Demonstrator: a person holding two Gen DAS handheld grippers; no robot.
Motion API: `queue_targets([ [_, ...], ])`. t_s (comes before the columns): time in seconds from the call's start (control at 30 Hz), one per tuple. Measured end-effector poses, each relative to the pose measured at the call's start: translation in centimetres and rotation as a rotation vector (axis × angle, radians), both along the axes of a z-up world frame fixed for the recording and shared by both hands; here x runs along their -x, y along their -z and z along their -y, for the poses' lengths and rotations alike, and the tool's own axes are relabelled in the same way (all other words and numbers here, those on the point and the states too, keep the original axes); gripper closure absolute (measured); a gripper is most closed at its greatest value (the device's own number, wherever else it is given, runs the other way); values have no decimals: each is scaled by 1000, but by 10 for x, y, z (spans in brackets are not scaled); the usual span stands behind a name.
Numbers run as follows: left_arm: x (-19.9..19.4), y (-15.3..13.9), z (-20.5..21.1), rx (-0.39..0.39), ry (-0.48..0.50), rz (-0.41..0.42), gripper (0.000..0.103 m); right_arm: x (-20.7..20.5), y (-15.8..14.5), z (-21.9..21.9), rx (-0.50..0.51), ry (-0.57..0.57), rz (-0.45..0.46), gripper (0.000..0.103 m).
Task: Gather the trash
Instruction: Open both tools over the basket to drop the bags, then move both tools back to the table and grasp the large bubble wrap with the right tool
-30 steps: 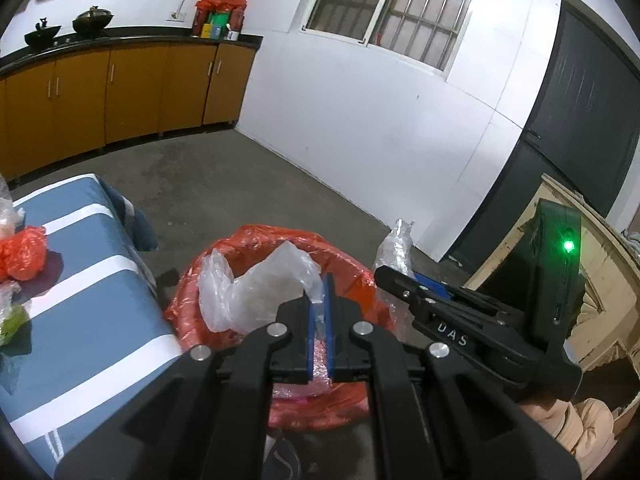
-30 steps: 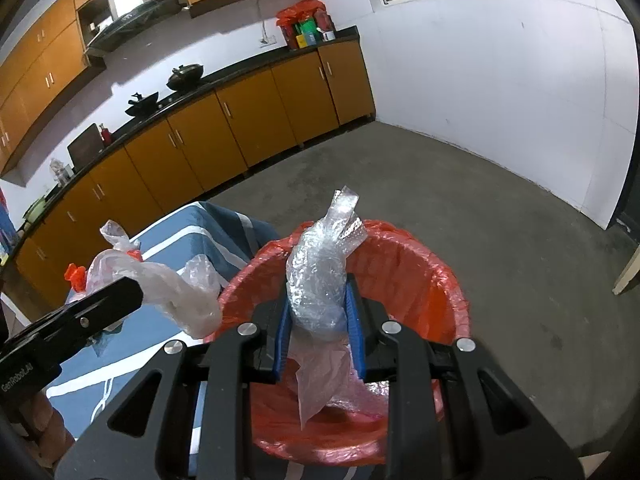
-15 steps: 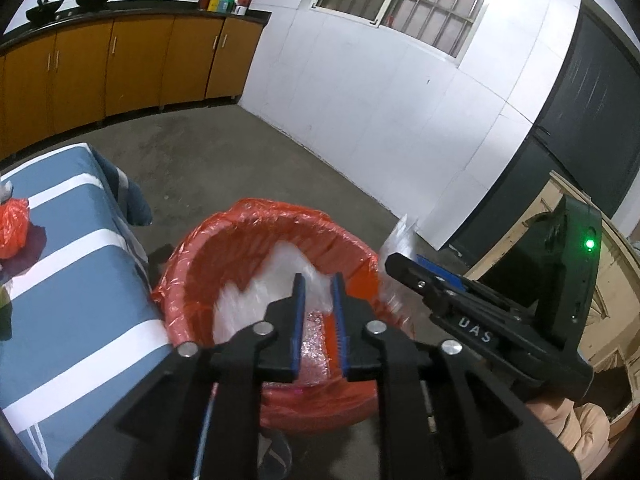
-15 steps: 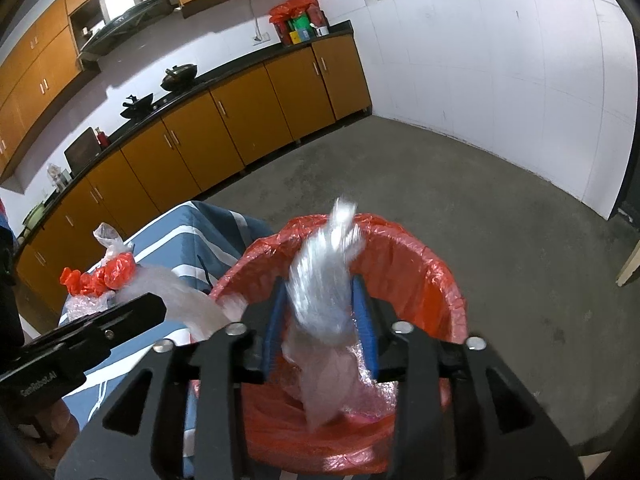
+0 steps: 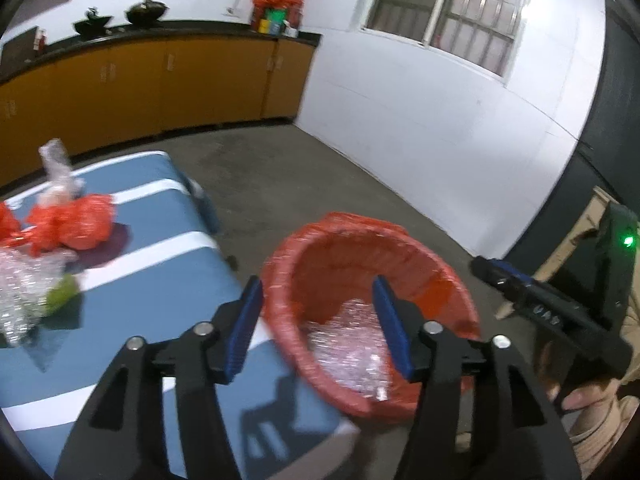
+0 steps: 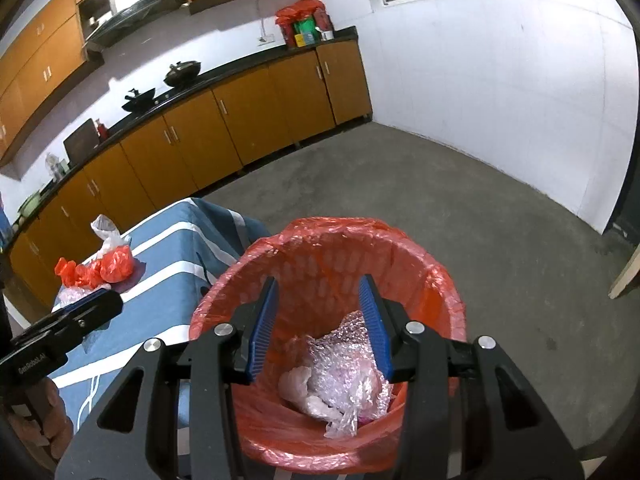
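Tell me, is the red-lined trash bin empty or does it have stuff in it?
Not empty. The trash bin holds crumpled bubble wrap and a pale plastic wad at its bottom, well below the rim.

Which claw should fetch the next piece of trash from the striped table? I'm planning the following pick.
Probably the left claw: its jaws are opening, empty, partly over the table beside the red bag and bubble wrap. The right claw hangs open over the bin, farther off.

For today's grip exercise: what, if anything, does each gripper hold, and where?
Nothing: the left gripper, jaws opening, and right gripper are empty above the bin.
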State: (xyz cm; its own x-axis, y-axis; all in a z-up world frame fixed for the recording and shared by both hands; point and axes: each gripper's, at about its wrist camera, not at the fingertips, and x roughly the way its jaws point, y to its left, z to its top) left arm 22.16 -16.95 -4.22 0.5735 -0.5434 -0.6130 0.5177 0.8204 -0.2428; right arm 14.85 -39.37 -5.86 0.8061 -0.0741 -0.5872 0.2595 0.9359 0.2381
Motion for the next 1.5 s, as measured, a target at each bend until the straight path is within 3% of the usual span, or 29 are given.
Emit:
queue_targets([
  [0.53, 5, 12, -156, -111, -397, 96, 31, -51, -14, -103, 74, -214, 27, 60],
  [0.93, 15, 32, -269, -147, -663, 76, 25, -91, -13, -205, 90, -399, 34, 60],
  [1.5, 17, 44, -344, -165, -824, 69, 25, -146, 11, -358, 89, -709, 8, 60],
])
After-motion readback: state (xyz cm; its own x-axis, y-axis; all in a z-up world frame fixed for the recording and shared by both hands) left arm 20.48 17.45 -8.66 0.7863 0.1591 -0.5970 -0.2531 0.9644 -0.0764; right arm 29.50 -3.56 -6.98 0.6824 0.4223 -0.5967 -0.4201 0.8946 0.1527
